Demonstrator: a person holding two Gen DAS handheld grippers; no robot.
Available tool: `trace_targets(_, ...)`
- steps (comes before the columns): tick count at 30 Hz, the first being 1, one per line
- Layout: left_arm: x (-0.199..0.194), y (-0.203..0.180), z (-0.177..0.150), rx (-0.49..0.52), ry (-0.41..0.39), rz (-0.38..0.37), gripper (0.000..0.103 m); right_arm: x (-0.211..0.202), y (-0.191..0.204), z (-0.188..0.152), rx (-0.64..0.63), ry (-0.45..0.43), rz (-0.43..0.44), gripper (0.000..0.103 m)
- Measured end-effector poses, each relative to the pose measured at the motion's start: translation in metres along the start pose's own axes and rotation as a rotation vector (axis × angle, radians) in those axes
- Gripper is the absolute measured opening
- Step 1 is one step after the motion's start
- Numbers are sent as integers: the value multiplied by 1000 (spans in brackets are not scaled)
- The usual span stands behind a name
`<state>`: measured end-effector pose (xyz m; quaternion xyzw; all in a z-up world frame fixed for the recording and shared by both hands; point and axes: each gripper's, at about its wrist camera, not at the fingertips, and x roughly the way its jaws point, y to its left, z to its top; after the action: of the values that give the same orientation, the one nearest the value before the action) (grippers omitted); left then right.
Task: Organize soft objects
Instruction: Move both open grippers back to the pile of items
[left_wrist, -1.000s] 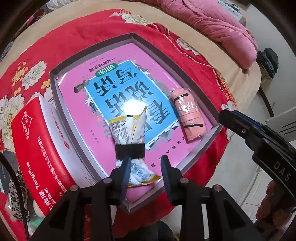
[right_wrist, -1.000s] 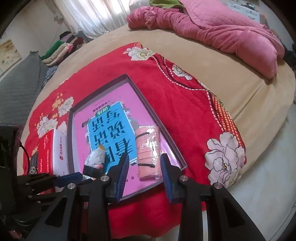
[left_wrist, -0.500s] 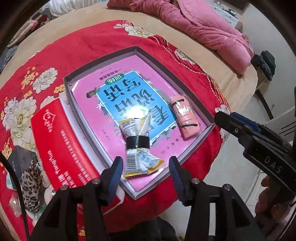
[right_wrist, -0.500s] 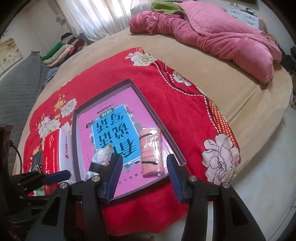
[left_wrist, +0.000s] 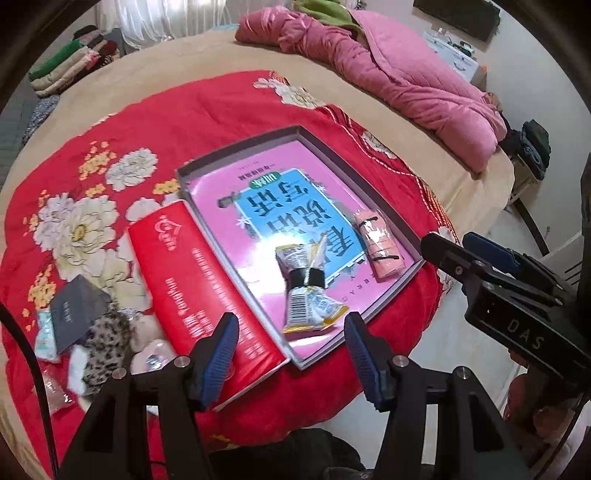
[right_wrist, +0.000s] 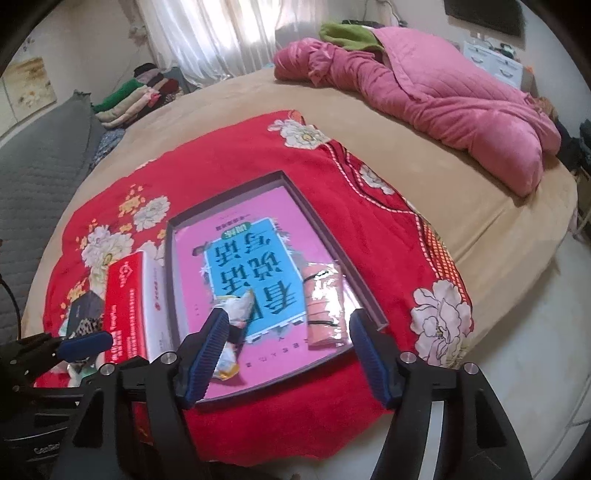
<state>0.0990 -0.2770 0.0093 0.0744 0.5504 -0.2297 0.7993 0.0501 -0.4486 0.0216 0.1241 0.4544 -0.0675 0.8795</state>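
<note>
A shallow grey box lid with a pink and blue printed bottom lies on the red flowered cloth. In it lie a bundle of packets bound with a black band and a pink roll in clear wrap with black bands. My left gripper is open and empty, held above the lid's near edge. My right gripper is open and empty, above the same edge; the bundle and pink roll lie beyond it.
A red box stands left of the lid. Left of it lie a dark small box, a leopard-print soft item and other small soft things. A pink quilt lies at the back. The bed edge is near.
Both grippers have opened wider and pulled back and up from the lid. The left gripper has let the bundle lie in the lid. More of the bed shows.
</note>
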Motion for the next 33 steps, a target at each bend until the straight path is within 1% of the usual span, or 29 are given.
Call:
trace_targets(6,-24,15,-10,-15,-46,26,59,-13,24,1,-40,-29,13,70)
trace_targets(9,-35,25,-15,-35,-63,36,60,-22,40,2,-77,-56,6,71)
trace_targets(11,-42,32,-19,-46,-79,46,64,-26,48,1,-96,-66,3,71)
trace_targets(13,-50,40,-22,-63,-98,66,70,-31,57,0,-108,-76,9,72)
trace_targets(15,-56,50,-26,-87,-111,74,70,-35,65,0,-116,-85,25,73)
trace_targets(25,-90,103,-48,-201,-158,91,71,-53,107,2,-166,-130,65,74)
trace_targets(31,-113,149,-62,-281,-190,103,72,-62,138,1,-202,-152,94,74)
trace_targets(33,-124,171,-67,-311,-205,119,72,-64,149,1,-221,-150,104,75)
